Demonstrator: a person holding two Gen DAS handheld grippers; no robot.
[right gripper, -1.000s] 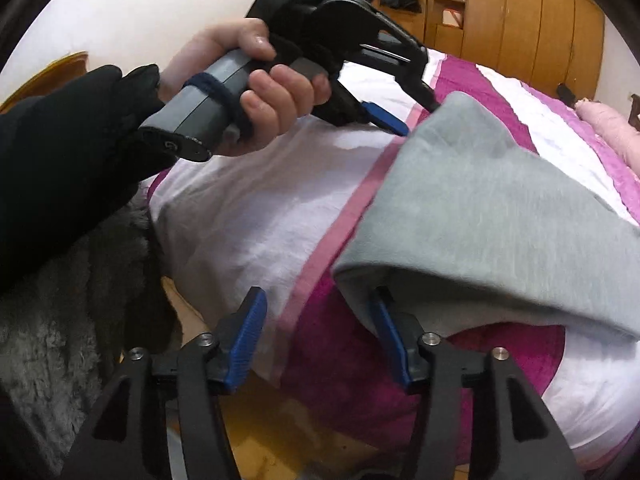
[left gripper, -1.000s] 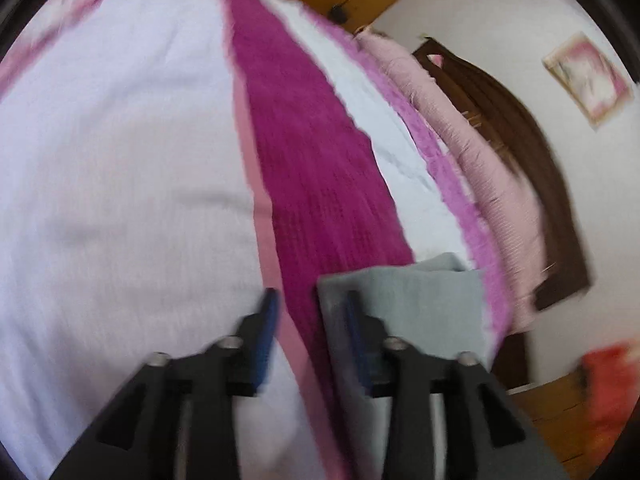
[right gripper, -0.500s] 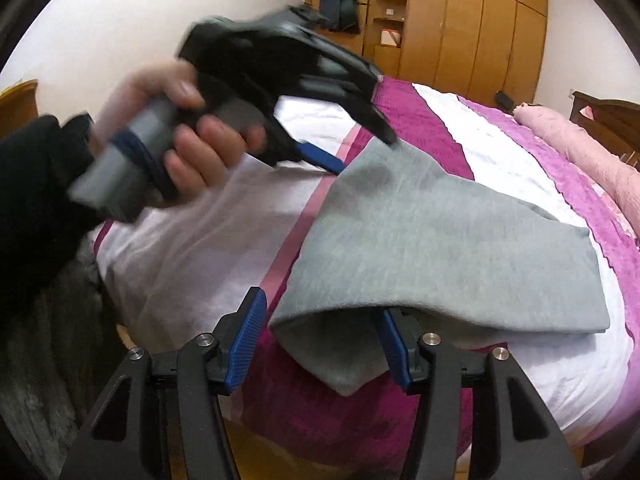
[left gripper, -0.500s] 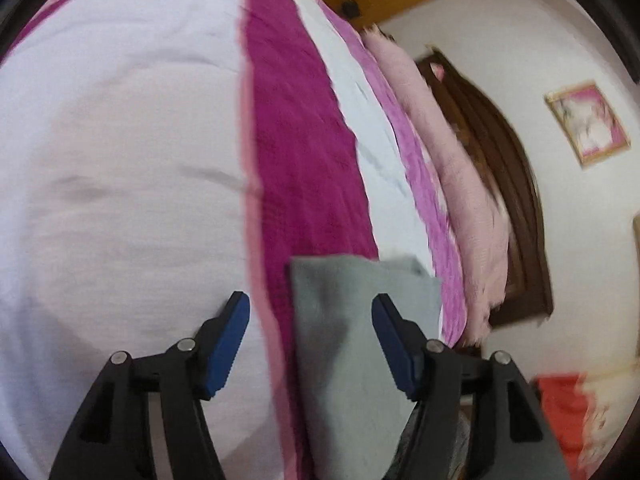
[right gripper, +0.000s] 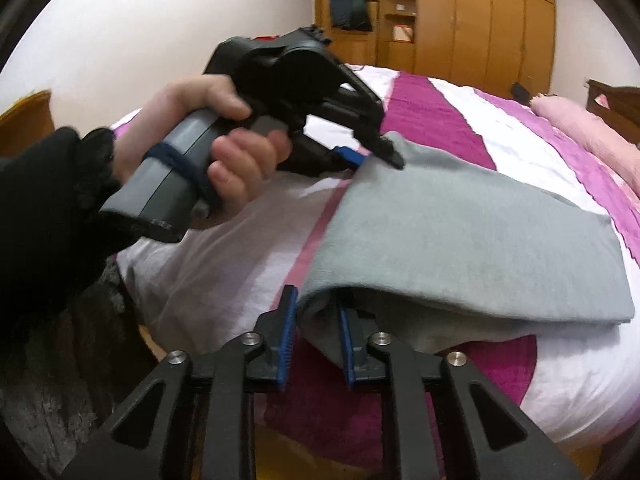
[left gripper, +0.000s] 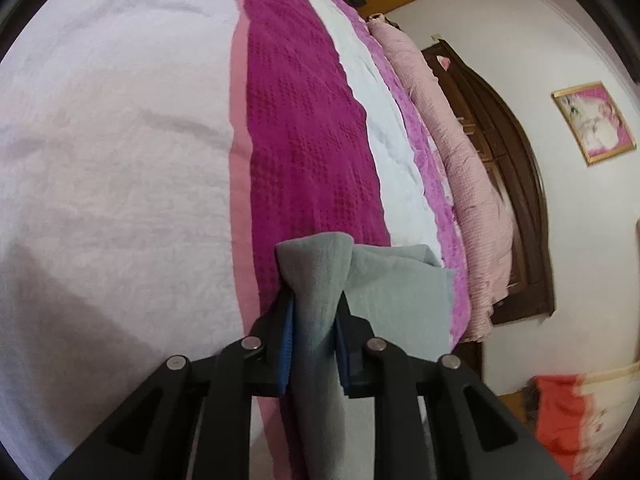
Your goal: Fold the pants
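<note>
The bed (right gripper: 432,108) carries the grey pants (right gripper: 460,236), folded over, near its edge. The left gripper (left gripper: 314,316) jaws are clenched on one corner, the right gripper (right gripper: 316,332) jaws on another corner.

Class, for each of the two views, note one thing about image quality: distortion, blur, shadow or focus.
Left wrist view: fisheye bends the bed stripes into curves; a soft shadow lies on the white sheet at lower left; the red cloth at the edge is smeared. Right wrist view: the hand and the grey pants look fairly sharp; straight wardrobe lines bow, corners go black.
</note>
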